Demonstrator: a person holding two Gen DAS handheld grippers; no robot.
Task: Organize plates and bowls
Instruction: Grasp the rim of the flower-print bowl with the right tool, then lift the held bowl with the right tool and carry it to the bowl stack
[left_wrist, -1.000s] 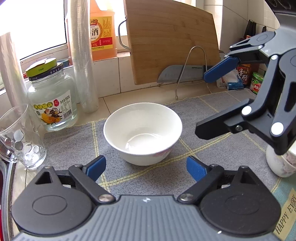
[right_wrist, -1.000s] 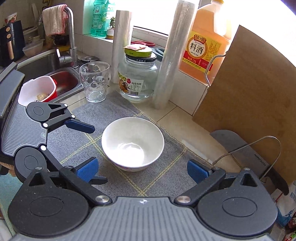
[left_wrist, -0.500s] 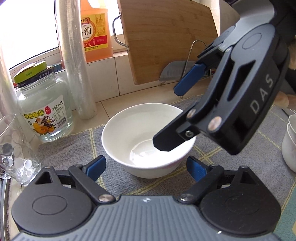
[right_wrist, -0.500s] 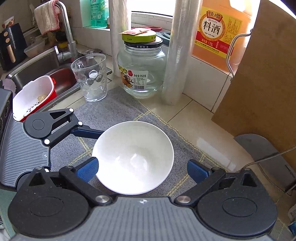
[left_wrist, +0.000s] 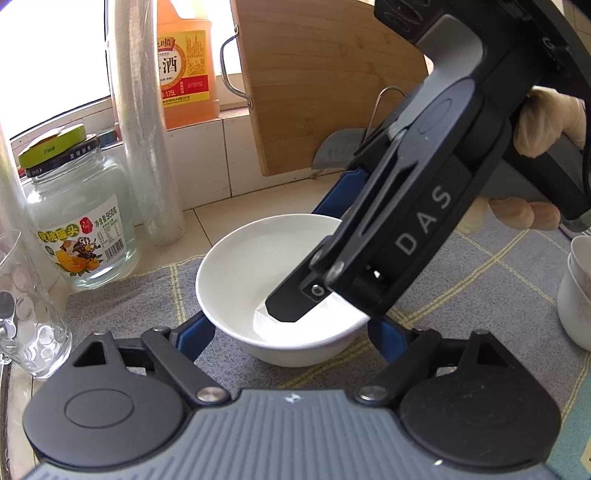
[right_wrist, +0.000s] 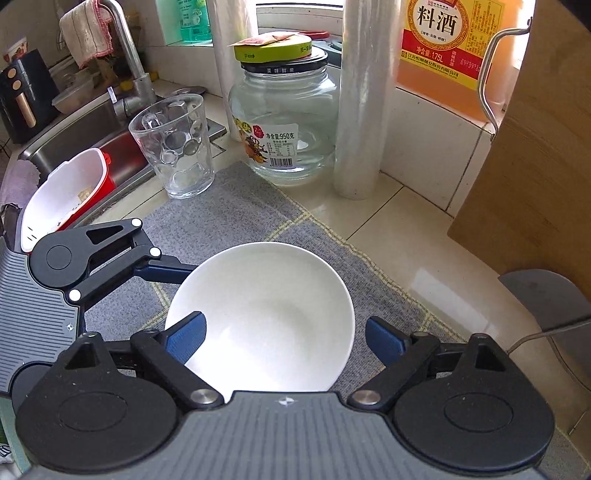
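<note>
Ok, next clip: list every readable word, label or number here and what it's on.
"料酒" and "175L": orange bottle's label.
"净含量:950克": glass jar's label.
"美味鲜果": jar's black lid band.
"开": green lid.
"DAS": right claw's body.
Jar's barcode digits, bottle's fine print, green bottle on the windowsill: too small or blurred.
</note>
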